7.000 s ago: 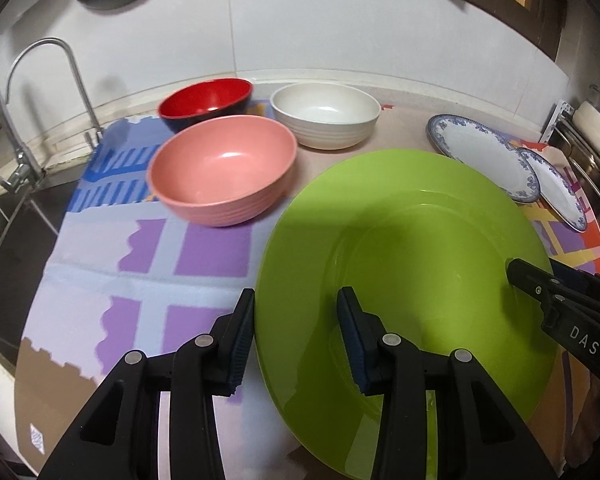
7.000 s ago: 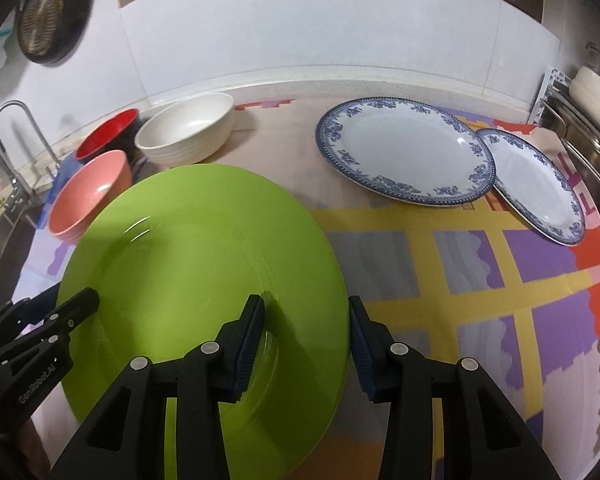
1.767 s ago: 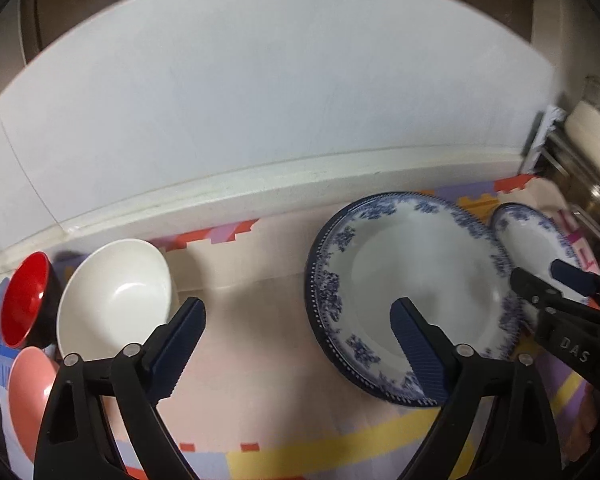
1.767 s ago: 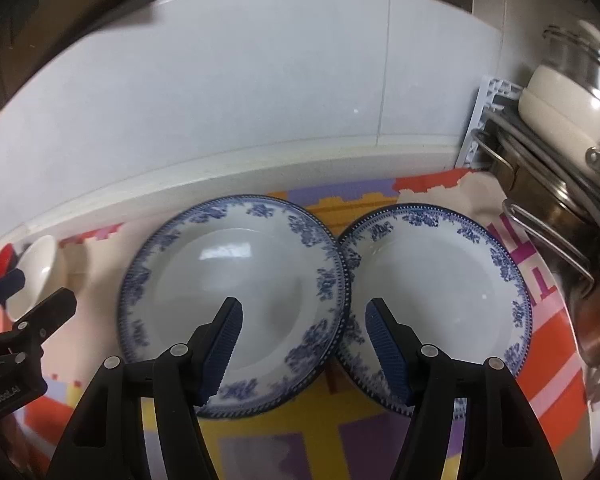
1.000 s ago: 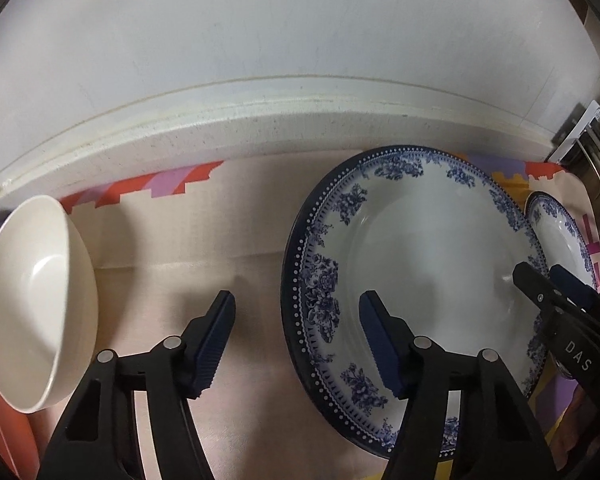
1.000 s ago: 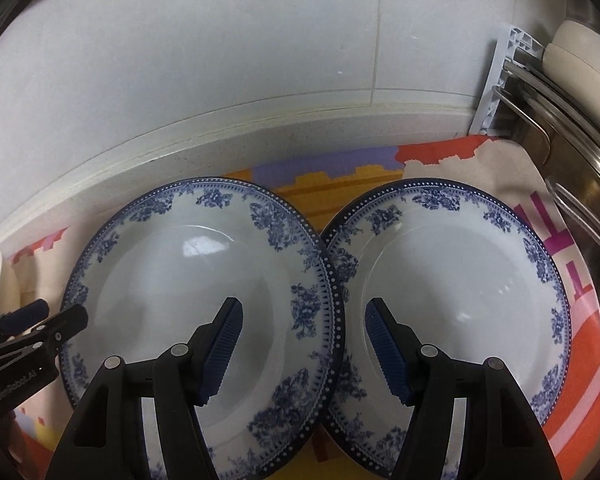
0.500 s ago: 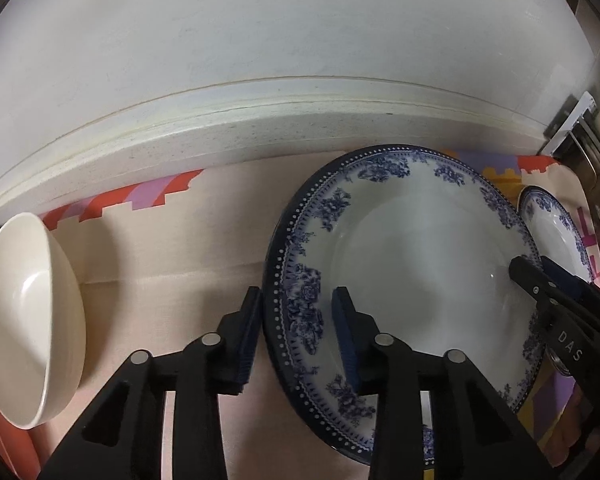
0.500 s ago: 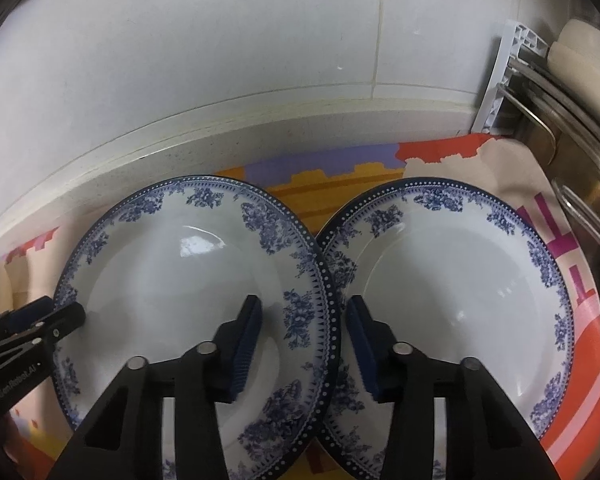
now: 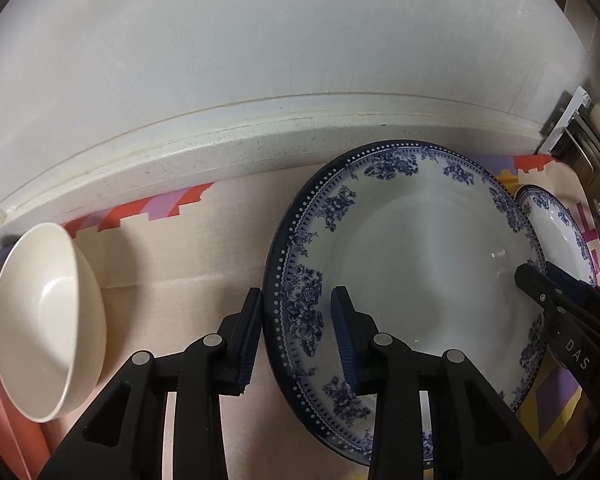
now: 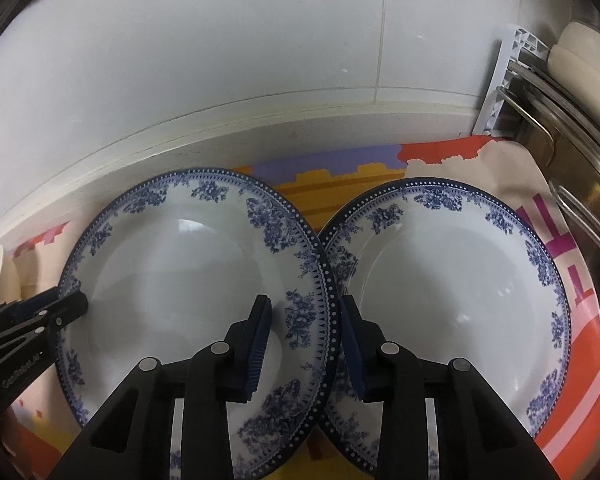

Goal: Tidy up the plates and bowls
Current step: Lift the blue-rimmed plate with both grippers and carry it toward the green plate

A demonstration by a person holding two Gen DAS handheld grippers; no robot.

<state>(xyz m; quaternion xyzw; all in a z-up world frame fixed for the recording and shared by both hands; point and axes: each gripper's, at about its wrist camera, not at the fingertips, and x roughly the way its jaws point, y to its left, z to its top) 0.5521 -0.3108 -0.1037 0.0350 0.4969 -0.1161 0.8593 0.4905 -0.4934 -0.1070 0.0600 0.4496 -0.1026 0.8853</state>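
A large blue-and-white floral plate (image 9: 420, 264) lies on the patterned mat; it also shows in the right wrist view (image 10: 188, 280). My left gripper (image 9: 296, 332) is shut on its left rim, one finger outside and one on the plate's face. My right gripper (image 10: 306, 344) is shut on its right rim. A second, smaller blue-and-white plate (image 10: 452, 284) lies to the right, its edge under the large one. A cream bowl (image 9: 44, 312) sits at the left.
The white tiled wall and counter ledge (image 9: 260, 128) run close behind the plates. A metal rack with pots (image 10: 572, 120) stands at the right. A pink bowl edge (image 9: 4, 420) shows at the lower left.
Both grippers moved in from the green plate to the large blue-and-white plate and closed from wide open onto its opposite rims.
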